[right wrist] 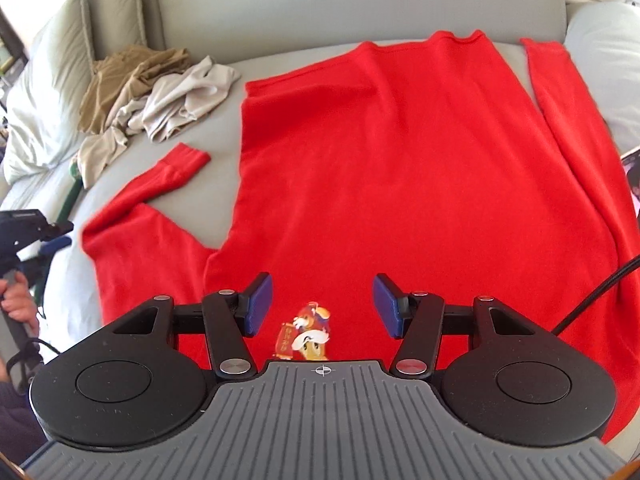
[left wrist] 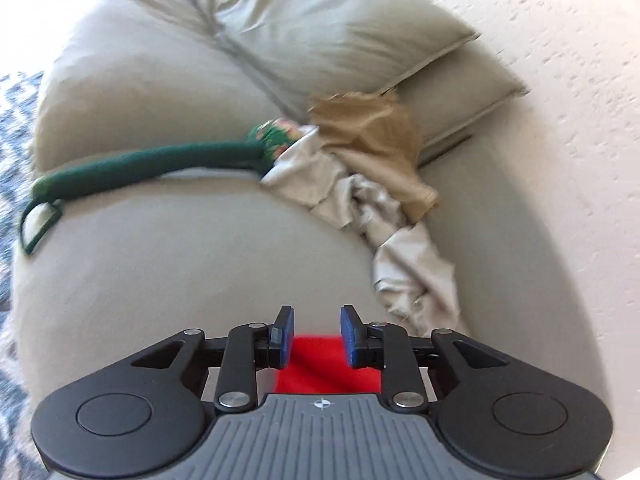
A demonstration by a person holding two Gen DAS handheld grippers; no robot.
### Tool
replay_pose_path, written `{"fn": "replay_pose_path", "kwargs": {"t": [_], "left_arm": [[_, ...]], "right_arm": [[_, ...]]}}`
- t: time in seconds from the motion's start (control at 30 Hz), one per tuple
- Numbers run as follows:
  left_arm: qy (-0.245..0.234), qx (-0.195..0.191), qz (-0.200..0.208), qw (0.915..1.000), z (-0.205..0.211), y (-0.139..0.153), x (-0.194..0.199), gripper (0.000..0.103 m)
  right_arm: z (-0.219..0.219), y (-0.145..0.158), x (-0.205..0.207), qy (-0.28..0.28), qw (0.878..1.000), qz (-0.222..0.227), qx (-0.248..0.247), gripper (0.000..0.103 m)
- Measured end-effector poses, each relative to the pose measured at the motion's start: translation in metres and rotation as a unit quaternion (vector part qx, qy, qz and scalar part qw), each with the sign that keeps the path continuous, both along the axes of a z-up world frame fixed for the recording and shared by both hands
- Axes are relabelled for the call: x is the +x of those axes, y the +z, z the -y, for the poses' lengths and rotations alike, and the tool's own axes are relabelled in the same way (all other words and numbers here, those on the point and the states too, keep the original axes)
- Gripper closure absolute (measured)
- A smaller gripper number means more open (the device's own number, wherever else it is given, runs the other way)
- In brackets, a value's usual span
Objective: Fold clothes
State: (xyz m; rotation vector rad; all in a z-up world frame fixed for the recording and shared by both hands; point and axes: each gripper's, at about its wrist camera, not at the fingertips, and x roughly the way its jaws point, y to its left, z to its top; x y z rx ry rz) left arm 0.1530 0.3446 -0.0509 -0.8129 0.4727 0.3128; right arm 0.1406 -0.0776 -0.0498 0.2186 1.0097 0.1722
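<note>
Red sweater [right wrist: 380, 168] lies spread flat on the grey sofa seat [right wrist: 224, 12], one sleeve bent out to my left. My left gripper [left wrist: 317, 330] hovers low over a red patch of it, jaws parted, gripping nothing. Only its camera shows the green strap [left wrist: 152, 164]. My right gripper [right wrist: 322, 306] hangs wide open and empty above the cartoon print [right wrist: 306, 334]; crumpled tan and white clothes [right wrist: 160, 92] sit far left.
</note>
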Motion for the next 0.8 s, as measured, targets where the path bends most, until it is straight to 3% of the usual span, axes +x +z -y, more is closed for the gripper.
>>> {"fn": "replay_pose_path", "kwargs": {"t": [0.07,0.13,0.2,0.27,0.4,0.53,0.63,0.7,0.8], "left_arm": [[-0.063,0.045,0.043,0.9961,0.009,0.011,0.020,0.060],[-0.126,0.081,0.045,0.9876,0.024,0.007,0.050,0.060],[-0.162,0.092,0.012,0.9824,0.038,-0.010,0.082,0.060],[-0.181,0.130,-0.030,0.9745,0.053,-0.023,0.108,0.061],[-0.209,0.205,-0.096,0.9513,0.081,-0.044,0.148,0.061],[-0.261,0.201,-0.117,0.9371,0.095,-0.055,0.164,0.061],[-0.285,0.230,-0.145,0.9193,0.101,-0.070,0.174,0.065],[-0.300,0.233,-0.144,0.9139,0.101,-0.069,0.172,0.093],[-0.304,0.204,-0.132,0.9211,0.092,-0.061,0.164,0.100]], "right_arm": [[-0.002,0.002,-0.001,0.001,1.000,0.002,0.003,0.044],[-0.006,0.004,0.000,0.005,1.000,0.003,0.000,0.044],[-0.010,0.005,0.002,0.010,1.000,0.001,-0.006,0.044],[-0.011,0.006,0.002,0.015,1.000,0.001,-0.012,0.043],[-0.007,0.007,0.006,0.011,1.000,0.002,-0.021,0.042],[0.000,0.004,0.013,-0.005,1.000,-0.002,-0.018,0.042],[0.002,-0.003,0.021,-0.010,1.000,-0.013,-0.016,0.042],[0.002,-0.005,0.023,-0.010,1.000,-0.015,-0.013,0.042],[0.003,-0.007,0.022,-0.009,1.000,-0.015,-0.011,0.042]]}}
